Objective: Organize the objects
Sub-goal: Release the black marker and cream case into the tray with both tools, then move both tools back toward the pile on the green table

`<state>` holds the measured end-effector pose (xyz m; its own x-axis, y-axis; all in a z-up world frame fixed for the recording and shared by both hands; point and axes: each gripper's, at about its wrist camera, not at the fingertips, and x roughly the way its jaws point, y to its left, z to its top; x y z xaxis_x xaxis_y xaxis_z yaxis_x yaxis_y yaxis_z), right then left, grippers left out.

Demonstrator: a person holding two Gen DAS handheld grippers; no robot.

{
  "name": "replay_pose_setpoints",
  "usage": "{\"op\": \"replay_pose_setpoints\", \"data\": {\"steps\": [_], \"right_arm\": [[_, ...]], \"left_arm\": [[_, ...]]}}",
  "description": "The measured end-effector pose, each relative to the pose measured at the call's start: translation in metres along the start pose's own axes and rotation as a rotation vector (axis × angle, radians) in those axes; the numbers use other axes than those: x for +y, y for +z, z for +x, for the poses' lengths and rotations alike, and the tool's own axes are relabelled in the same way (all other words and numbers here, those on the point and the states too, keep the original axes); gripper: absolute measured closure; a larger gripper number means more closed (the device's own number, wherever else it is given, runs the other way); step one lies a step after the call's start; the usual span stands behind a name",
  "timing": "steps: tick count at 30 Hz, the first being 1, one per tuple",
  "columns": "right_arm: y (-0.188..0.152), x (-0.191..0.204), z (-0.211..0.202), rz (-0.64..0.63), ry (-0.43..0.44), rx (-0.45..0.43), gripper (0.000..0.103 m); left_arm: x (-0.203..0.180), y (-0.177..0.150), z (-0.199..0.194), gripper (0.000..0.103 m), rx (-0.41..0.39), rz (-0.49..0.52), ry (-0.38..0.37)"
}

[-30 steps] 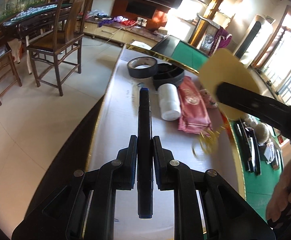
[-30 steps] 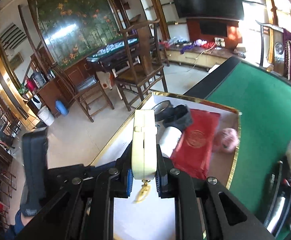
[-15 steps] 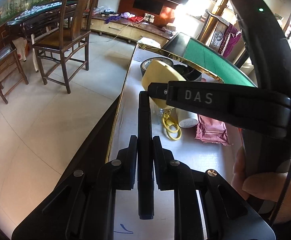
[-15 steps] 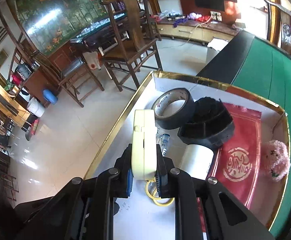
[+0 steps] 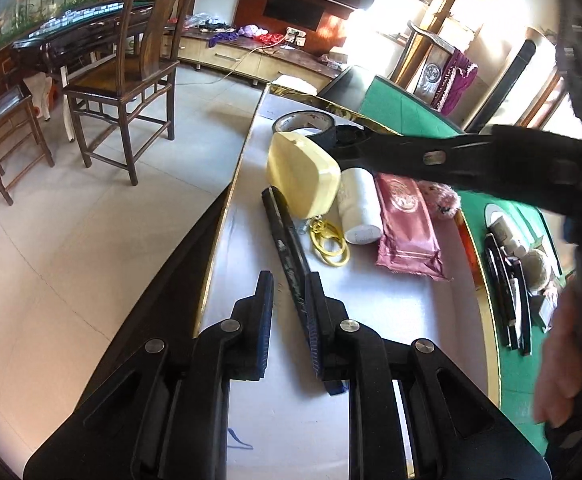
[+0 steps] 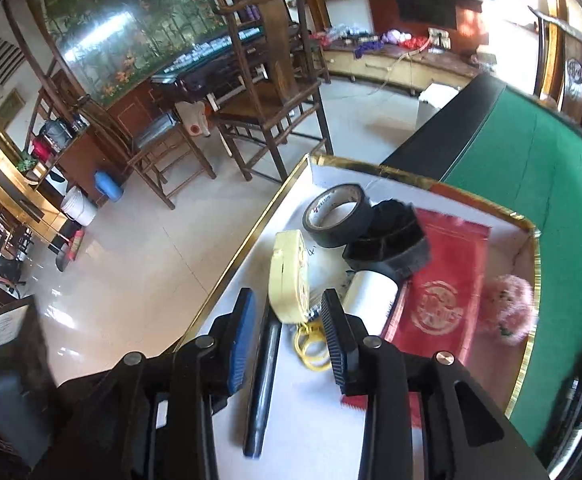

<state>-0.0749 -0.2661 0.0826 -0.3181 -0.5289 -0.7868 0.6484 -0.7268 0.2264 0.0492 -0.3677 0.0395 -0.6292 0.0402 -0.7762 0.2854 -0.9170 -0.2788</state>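
Scene: a gold-rimmed white tray [image 6: 247, 242] sits on a green felt table [image 6: 551, 200], with a wooden chair [image 6: 271, 92] on the tiled floor at the upper left.
Left claw [image 5: 289, 277]: released, at the bottom centre of its own view; a clear gap shows between its left pad and the black marker [image 5: 287, 248].
Black marker: lies slanted on the tray floor, its near end against the left claw's right pad, its far end just beside the tape measure.
Right claw [image 6: 287, 294]: its jaws are opening, and the pads stand clear of the yellow tape measure [image 6: 289, 276] that sits between and just ahead of them.
Yellow tape measure: stands on edge near the tray's left rim, its yellow ring loop [image 6: 311, 348] lying on the tray below it.
Upper part of the tray: a black tape roll [image 6: 337, 216] touches a black ribbed container [image 6: 387, 248].
Middle of the tray: a white cylinder [image 6: 371, 296] lies beside a red packet [image 6: 439, 292], with a pink pompom [image 6: 511, 308] near the right rim.
Person: a hand [image 5: 563, 360] shows at the lower right of the left view, blurred.
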Motion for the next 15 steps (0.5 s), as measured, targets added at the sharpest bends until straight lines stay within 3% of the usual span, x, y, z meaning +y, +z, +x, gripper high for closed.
{"op": "replay_pose_setpoints", "data": {"steps": [2, 4, 6, 7, 11, 15], "right_arm": [[-0.005, 0.001, -0.029, -0.026, -0.037, -0.058, 0.066], [-0.022, -0.005, -0.073, -0.042, -0.079, -0.19, 0.056], [-0.048, -0.021, -0.109, -0.024, -0.103, -0.322, 0.029], [-0.061, -0.031, -0.121, -0.004, -0.097, -0.361, 0.027], [-0.114, -0.101, -0.148, 0.158, -0.077, -0.398, 0.027], [-0.154, -0.158, -0.164, 0.22, -0.084, -0.338, 0.027]], "left_arm": [[-0.006, -0.003, -0.007, 0.088, -0.015, 0.009, -0.004], [-0.013, -0.005, -0.014, 0.088, -0.026, 0.019, -0.017], [-0.022, -0.007, -0.022, 0.088, -0.039, 0.037, -0.027], [-0.028, -0.009, -0.027, 0.088, -0.048, 0.046, -0.035], [-0.054, -0.013, -0.037, 0.089, -0.057, 0.094, -0.055], [-0.089, -0.022, -0.041, 0.089, -0.049, 0.16, -0.076]]}}
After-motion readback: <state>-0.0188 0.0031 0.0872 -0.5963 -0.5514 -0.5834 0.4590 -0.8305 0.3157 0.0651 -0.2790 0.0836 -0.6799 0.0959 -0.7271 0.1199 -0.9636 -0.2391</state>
